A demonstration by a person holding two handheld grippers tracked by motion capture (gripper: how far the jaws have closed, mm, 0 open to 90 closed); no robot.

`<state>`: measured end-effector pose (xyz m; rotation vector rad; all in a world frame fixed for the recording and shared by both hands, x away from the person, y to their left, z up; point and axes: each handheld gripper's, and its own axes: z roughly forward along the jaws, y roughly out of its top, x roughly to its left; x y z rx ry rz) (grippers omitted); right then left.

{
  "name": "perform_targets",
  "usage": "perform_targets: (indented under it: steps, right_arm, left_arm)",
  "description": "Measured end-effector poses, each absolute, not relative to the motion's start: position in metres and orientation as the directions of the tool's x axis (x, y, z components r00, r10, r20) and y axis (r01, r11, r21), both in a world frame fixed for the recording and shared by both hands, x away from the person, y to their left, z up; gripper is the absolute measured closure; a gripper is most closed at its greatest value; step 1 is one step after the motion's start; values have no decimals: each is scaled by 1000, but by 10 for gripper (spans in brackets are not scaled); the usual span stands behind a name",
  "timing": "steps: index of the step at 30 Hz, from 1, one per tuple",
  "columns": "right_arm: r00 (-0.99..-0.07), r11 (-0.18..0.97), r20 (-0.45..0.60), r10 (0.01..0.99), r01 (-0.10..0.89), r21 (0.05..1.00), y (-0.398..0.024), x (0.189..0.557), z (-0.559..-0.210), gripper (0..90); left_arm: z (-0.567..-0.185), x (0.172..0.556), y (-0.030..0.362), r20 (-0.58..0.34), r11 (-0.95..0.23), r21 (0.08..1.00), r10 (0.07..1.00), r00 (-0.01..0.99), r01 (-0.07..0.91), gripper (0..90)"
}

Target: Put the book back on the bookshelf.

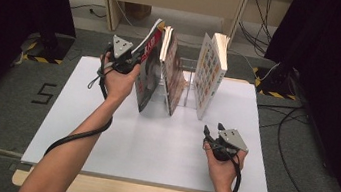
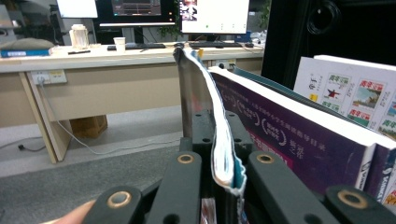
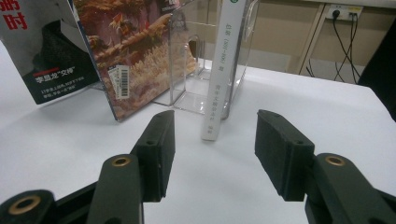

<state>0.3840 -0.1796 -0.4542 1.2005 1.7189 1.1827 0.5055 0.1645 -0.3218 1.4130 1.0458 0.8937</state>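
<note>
A: Non-task stuff? White table [image 1: 151, 149], clear acrylic stand [image 3: 187, 88] on it.
B: 2 books there: coral-cover book [image 1: 174, 74] leaning, white book [image 1: 210, 74] upright at the stand's right.
A: Background: desk [image 2: 93, 53], 2 monitors, cup [image 2: 120, 44], floor cables.

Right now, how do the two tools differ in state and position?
The left tool is shut on the top edge of the leftmost magazine, raised at the book row; the right tool is open, holding nothing, low over the white table. The left is against the books; the right sits nearer the front. Both are hand-held.
</note>
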Motion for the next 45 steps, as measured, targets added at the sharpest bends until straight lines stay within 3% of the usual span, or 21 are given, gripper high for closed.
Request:
perform_targets:
  steps: [17,34,45]
  right_arm:
    - [-309,145,-50,950,294,945,-178,383,-454,484]
    - [-309,145,-50,950,294,945,-179,383,-454,484]
    - [-304,142,-47,952,298,944,-179,383,-454,484]
  left_arm:
    - [-323,505,172,-74,32,990,944,322,134,725]
    - [-328,503,180,-147,92,979,937,316,184,503]
    - [-329,485,189,-154,83,973,926,346,214,449]
